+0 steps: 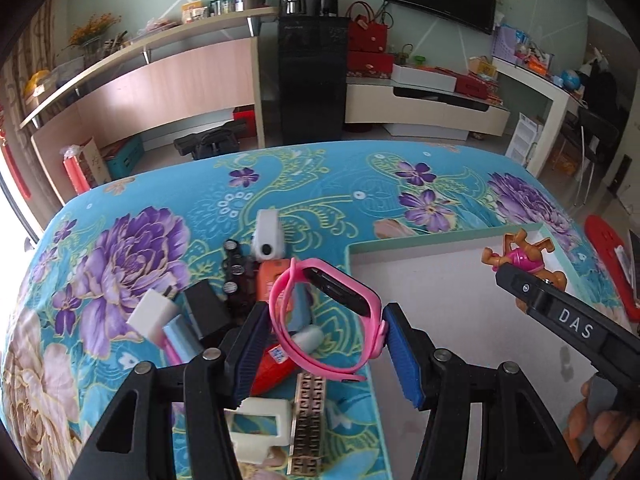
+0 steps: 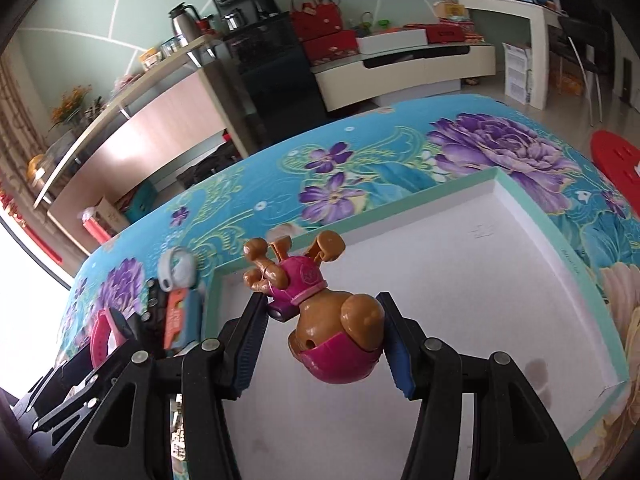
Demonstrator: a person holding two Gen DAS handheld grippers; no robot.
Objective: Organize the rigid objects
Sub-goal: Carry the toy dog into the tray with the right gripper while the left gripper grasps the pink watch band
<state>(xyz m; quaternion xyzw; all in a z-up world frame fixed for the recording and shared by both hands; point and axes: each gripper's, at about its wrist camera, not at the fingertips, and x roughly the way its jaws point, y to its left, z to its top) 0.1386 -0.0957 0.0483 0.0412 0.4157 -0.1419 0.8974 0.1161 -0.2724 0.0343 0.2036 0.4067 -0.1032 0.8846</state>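
My left gripper is shut on a pink smart band with a black screen and holds it above a pile of small objects, next to the left rim of the white tray. My right gripper is shut on a brown toy dog in a magenta outfit and holds it upside down above the tray. The right gripper's body and the dog also show in the left wrist view, over the tray's far right. The pink band also shows in the right wrist view.
The pile on the floral cloth holds a white camera, a black toy car, an orange item, a black block, a white block, a white frame and a gold patterned piece. Shelves and cabinets stand behind.
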